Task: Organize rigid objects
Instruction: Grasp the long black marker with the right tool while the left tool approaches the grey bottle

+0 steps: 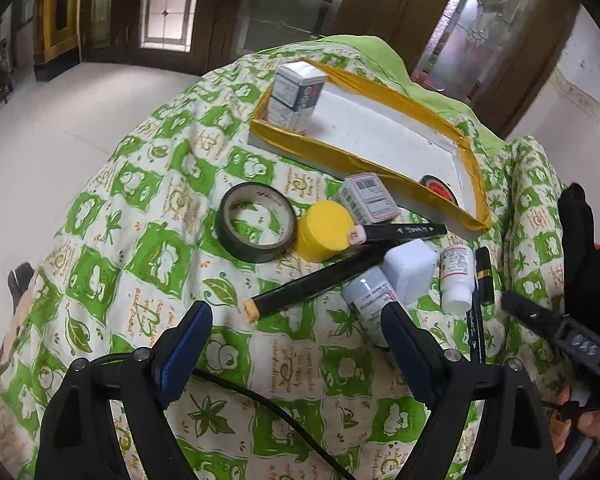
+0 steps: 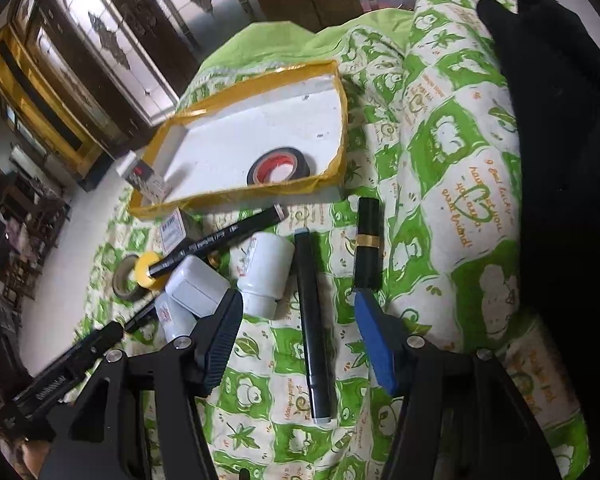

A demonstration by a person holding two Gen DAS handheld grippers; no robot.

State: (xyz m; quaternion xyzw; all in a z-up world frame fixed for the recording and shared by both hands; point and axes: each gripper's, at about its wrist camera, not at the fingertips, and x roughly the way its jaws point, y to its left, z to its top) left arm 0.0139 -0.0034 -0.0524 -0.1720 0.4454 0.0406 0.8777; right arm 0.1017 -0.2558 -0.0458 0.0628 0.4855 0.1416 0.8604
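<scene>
The left claw [image 1: 296, 318] tilts steeply downward, its jaws spread wide with nothing pressed between the pads. The right claw [image 2: 298, 312] also tilts steeply downward, its jaws parted about halfway and gripping nothing. The two claws hang side by side, near each other, each showing at the edge of the other's view. Bare fingers [image 1: 588, 424] wrap the right claw's handle.

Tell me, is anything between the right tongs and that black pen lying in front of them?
No. The pen lies bare on the cloth, already between the open right tongs. A white bottle sits just left of it, a black tube just right.
</scene>
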